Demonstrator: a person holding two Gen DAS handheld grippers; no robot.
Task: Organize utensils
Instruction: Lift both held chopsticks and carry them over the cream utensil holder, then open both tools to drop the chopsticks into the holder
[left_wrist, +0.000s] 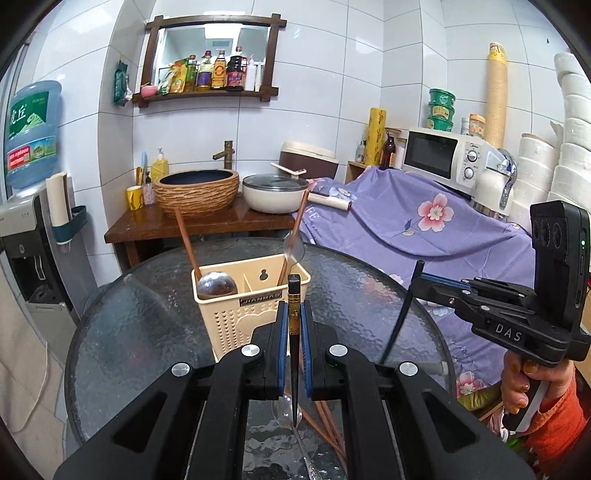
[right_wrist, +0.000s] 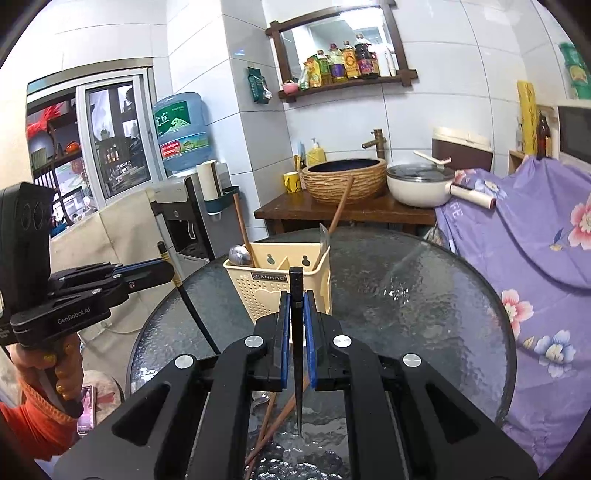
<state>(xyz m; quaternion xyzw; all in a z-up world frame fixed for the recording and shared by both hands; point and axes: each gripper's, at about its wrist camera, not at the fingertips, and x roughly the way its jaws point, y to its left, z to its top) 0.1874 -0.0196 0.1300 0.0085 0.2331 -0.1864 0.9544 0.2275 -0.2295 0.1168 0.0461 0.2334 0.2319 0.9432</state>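
A beige utensil caddy (left_wrist: 255, 306) (right_wrist: 277, 291) stands on the round glass table (left_wrist: 147, 332) (right_wrist: 424, 314). It holds a ladle (left_wrist: 216, 285) with a wooden handle and a wooden-handled spoon (left_wrist: 294, 248). My left gripper (left_wrist: 294, 306) is shut on a black chopstick (left_wrist: 294, 354), held upright with its tip on the glass. My right gripper (right_wrist: 296, 299) is shut on another black chopstick (right_wrist: 296, 350), also upright on the glass. Brown chopsticks (left_wrist: 328, 424) (right_wrist: 273, 417) and a clear spoon (left_wrist: 284, 410) lie on the table below the grippers.
Behind the table a wooden stand (left_wrist: 199, 225) carries a woven basin (left_wrist: 196, 192) and a lidded white pot (left_wrist: 275, 192). A purple floral cloth (left_wrist: 406, 221) covers the counter at right under a microwave (left_wrist: 443, 155). A water dispenser (left_wrist: 26, 236) stands at left.
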